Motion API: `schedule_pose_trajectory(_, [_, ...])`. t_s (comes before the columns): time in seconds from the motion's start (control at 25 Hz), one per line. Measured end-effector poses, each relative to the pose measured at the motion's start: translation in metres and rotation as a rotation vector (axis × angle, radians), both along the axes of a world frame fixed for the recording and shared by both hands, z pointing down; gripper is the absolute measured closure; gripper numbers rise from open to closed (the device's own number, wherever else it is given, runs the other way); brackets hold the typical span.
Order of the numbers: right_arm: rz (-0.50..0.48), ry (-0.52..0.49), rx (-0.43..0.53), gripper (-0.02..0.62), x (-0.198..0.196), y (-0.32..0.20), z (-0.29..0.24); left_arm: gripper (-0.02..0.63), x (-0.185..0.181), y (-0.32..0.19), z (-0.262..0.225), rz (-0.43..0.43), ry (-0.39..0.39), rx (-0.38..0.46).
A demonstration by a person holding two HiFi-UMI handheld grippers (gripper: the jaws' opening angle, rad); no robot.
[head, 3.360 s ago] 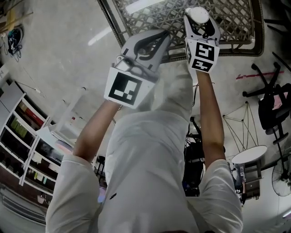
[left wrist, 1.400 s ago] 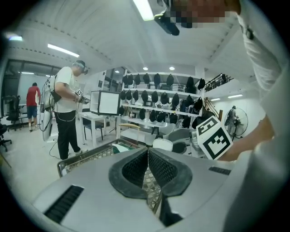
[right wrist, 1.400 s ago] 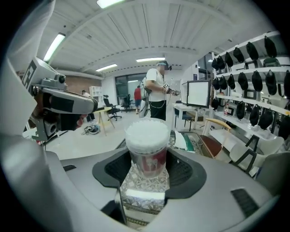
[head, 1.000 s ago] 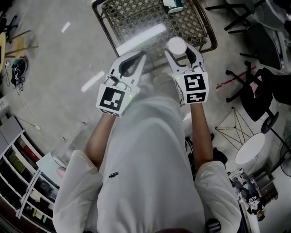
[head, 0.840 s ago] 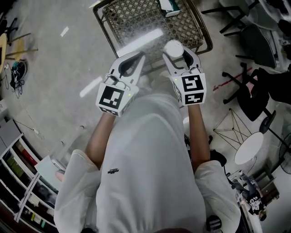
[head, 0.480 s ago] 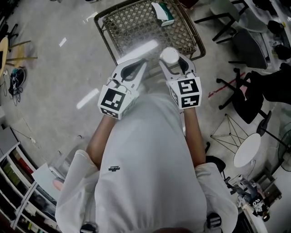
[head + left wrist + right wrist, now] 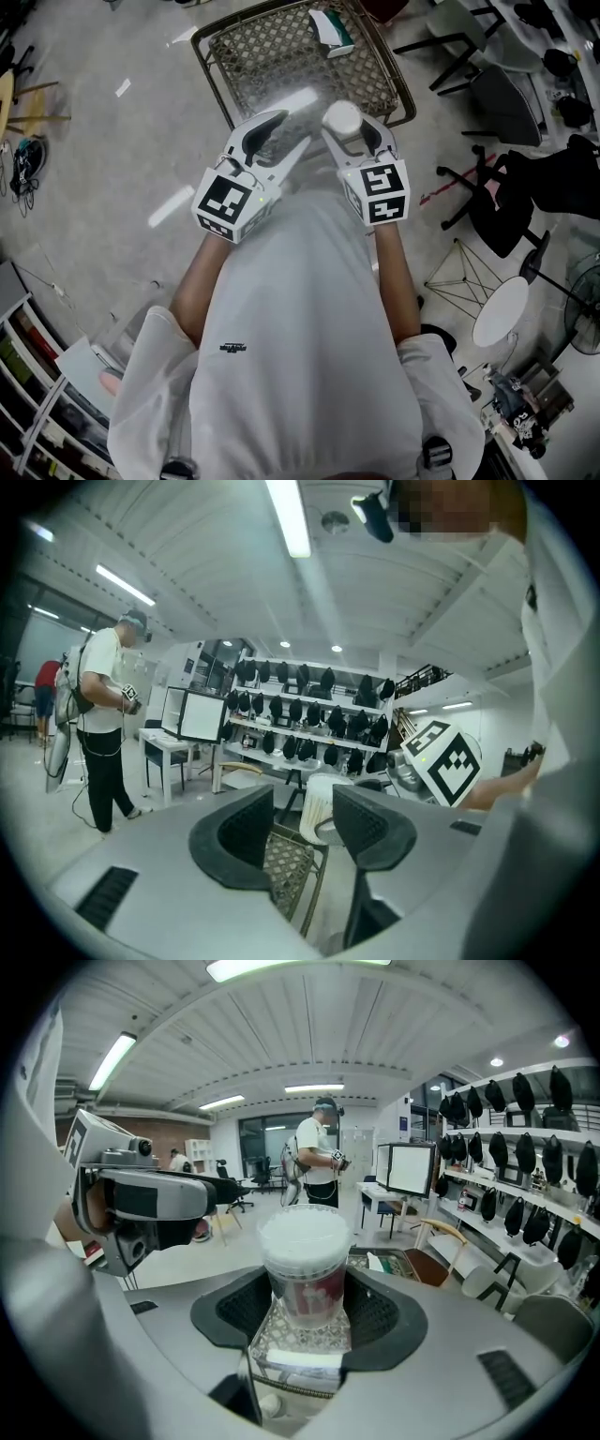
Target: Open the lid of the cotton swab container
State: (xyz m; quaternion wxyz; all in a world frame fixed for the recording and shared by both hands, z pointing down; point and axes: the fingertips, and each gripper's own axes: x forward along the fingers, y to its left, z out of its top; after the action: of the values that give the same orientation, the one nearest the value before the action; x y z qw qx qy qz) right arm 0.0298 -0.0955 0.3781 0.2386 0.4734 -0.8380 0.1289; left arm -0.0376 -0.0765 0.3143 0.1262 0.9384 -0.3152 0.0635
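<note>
Clear plastic cotton swab container (image 7: pixel 305 1274) stands upright, clamped by the right gripper (image 7: pixel 305 1309); the left gripper (image 7: pixel 303 829) is opening its jaws, with nothing between them.

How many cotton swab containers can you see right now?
1. The cotton swab container stands upright, gripped between the jaws of the right tool. No other shows in any view, though more may be hidden among the background clutter.

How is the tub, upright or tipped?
Upright: the tub stands straight between the right gripper's fingers, white top up.
</note>
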Motion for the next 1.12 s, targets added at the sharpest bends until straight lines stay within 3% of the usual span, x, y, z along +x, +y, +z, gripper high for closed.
schedule_pose_trajectory(0.56, [-0.068,0.006,0.002,0.365,-0.023,0.005,-0.003,0.345,0.04,0.0,-0.013,0.177,-0.075,0.079])
schedule_pose_trajectory(1.12, [-0.107,0.028,0.0,0.365,-0.039,0.014,-0.005,0.325,0.054,-0.004,-0.001,0.189,-0.164,0.097])
